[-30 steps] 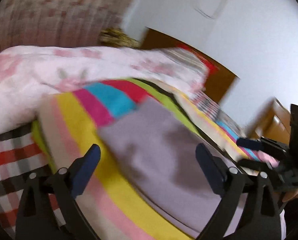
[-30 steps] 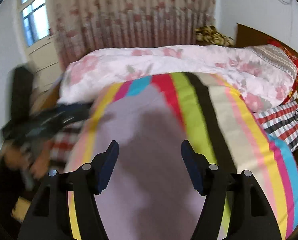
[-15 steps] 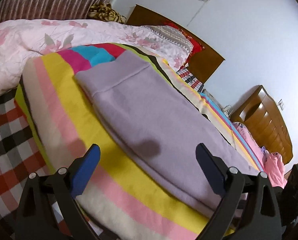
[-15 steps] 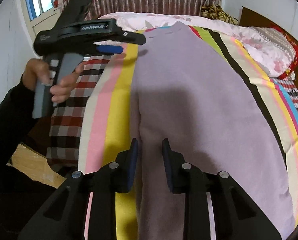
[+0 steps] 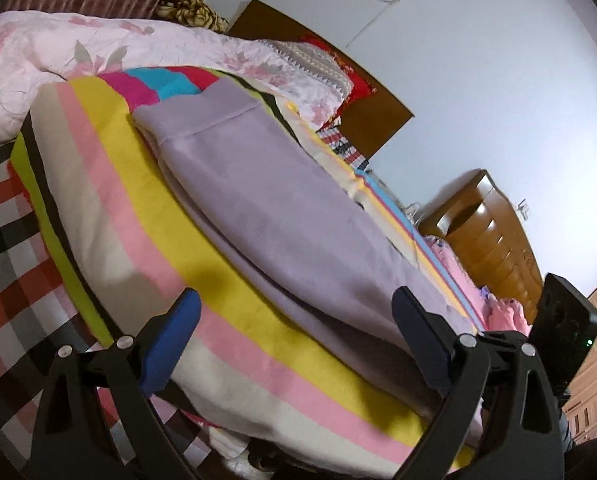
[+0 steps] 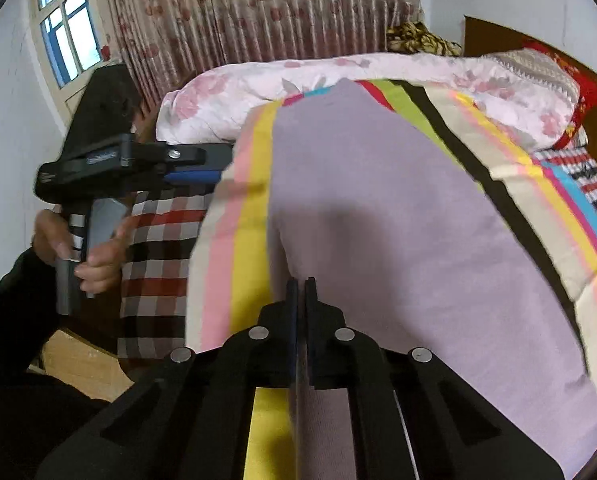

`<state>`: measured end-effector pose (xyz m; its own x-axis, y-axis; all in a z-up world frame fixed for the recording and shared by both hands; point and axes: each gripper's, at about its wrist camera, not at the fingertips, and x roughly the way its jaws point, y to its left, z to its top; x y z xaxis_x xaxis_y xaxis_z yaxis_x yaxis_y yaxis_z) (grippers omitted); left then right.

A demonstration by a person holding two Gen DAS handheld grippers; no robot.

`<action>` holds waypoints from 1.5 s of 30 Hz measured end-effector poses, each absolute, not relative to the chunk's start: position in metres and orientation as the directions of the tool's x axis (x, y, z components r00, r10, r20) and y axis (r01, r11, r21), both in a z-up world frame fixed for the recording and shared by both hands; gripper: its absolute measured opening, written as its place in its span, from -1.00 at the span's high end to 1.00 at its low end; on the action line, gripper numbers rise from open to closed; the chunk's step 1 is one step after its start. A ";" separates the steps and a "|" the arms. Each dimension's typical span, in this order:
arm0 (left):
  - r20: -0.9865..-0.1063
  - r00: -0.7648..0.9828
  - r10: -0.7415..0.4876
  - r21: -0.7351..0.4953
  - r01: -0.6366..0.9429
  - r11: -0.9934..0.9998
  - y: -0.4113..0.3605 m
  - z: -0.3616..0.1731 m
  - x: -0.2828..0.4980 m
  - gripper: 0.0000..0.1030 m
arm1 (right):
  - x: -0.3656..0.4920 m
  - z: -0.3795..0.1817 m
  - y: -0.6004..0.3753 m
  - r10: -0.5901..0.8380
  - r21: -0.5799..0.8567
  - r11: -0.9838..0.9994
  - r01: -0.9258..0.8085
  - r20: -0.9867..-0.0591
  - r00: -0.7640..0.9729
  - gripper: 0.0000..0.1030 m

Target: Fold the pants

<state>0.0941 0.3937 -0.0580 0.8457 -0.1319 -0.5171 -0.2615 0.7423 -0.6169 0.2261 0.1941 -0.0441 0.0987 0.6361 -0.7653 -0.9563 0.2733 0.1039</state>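
**Thin pinch, 1 claw idle**

The lilac pants (image 6: 378, 216) lie lengthwise on the striped blanket (image 5: 110, 184) on the bed. The right claw (image 6: 298, 292) is pinched tight on their near edge; whether both layers are caught is hidden, so 1 could slip free. The left claw (image 5: 294, 320) gapes wide, empty, beside the blanket's edge.

Left wrist cam sits low at the bed's edge, looking along the lilac pants (image 5: 298, 216) toward the headboard (image 5: 374, 116). Right wrist cam is close above the same pants (image 6: 398, 216), facing the curtain (image 6: 258, 12). Both catch the striped blanket (image 5: 110, 184) and pink quilt (image 6: 338, 76).
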 end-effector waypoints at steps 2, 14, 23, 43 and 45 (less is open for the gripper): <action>-0.521 0.845 -0.124 -0.621 -0.275 0.734 0.396 -0.061 0.098 -0.86 | 0.227 -0.048 0.195 0.620 0.103 0.263 -0.959 -0.780 0.086 0.92; -0.565 0.814 -0.135 -0.615 -0.306 0.727 0.387 -0.063 0.123 -0.83 | 0.211 -0.075 0.206 0.553 0.028 0.223 -0.974 -0.826 0.103 0.91; -0.498 0.812 -0.306 -0.740 -0.214 0.637 0.374 -0.066 0.114 -0.32 | 0.213 -0.072 0.205 0.582 0.055 0.237 -0.970 -0.807 0.096 0.92; -0.440 0.801 -0.406 -0.859 -0.244 0.450 0.379 -0.098 0.143 0.91 | 0.218 -0.059 0.199 0.642 0.111 0.255 -0.961 -0.762 0.082 0.91; -0.448 0.803 -0.393 -0.848 -0.243 0.471 0.378 -0.097 0.138 0.91 | 0.217 -0.056 0.199 0.644 0.106 0.255 -0.961 -0.760 0.087 0.91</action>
